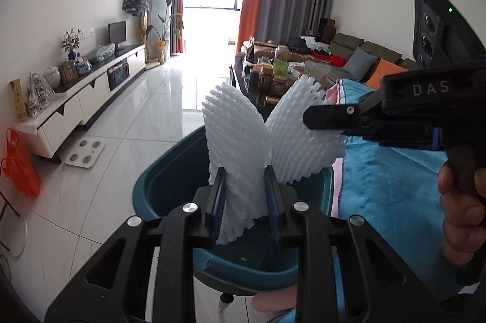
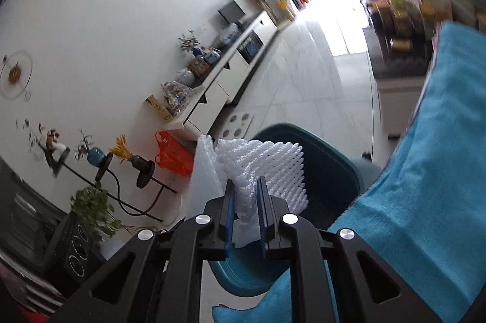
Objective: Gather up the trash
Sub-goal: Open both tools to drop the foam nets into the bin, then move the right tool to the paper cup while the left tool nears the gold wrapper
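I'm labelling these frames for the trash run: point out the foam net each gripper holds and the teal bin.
left foam net (image 1: 234, 134), left wrist view, upper mesh.
right foam net (image 2: 273, 168), right wrist view, mesh face.
teal bin (image 1: 170, 171), left wrist view, inner wall.

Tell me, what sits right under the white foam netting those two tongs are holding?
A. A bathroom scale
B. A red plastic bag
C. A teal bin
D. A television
C. In the left wrist view the left tongs and right tongs both clamp white foam netting directly above the open teal bin.
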Tool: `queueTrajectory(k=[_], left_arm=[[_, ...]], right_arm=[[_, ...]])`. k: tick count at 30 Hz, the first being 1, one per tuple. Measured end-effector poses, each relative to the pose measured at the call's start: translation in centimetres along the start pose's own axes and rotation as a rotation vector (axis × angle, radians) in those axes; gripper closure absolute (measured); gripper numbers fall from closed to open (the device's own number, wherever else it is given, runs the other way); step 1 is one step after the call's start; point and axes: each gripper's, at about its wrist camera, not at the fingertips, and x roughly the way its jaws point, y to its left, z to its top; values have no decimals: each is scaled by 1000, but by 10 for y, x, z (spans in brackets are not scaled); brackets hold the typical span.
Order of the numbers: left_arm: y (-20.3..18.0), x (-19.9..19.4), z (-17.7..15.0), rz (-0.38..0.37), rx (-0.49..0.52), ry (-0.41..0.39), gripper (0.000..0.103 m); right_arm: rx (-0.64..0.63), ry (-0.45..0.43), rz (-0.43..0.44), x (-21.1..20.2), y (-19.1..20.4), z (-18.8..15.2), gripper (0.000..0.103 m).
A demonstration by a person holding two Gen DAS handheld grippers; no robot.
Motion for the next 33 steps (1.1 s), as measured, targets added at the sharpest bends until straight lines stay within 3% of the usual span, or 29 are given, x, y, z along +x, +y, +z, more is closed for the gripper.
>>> queueTrajectory(k=[6,8,10,11,19,23,25,27,33], left_arm=[[-2,39,10,0,5,47,63],[-4,48,13,10,9,58,45],[-2,51,16,13,2,52,41],[-2,51,17,20,5,48,33],[36,3,36,93,-75,-68,6],[45,-35,46,131,-113,-129,6],[46,-52,51,152,-116,-162,6],[42,-72,55,169,-123,-190,6],[25,-113,67,180,-147,-256,6]], right_arm=[[68,51,-7,17,-13,1,81],[73,58,-3,19,-12,1,74],[68,53,-12,18,-12,5,69],[69,53,-6,18,-13,6,67],[25,-30,-23,-11,-3,6,38],[-100,-128,-81,-43,16,-2,23],[-162,-177,-112,-58,25,-7,21],[-218,-228,-138,-73,34,-13,10],[-349,-351,-216,-111,49,-30,7]])
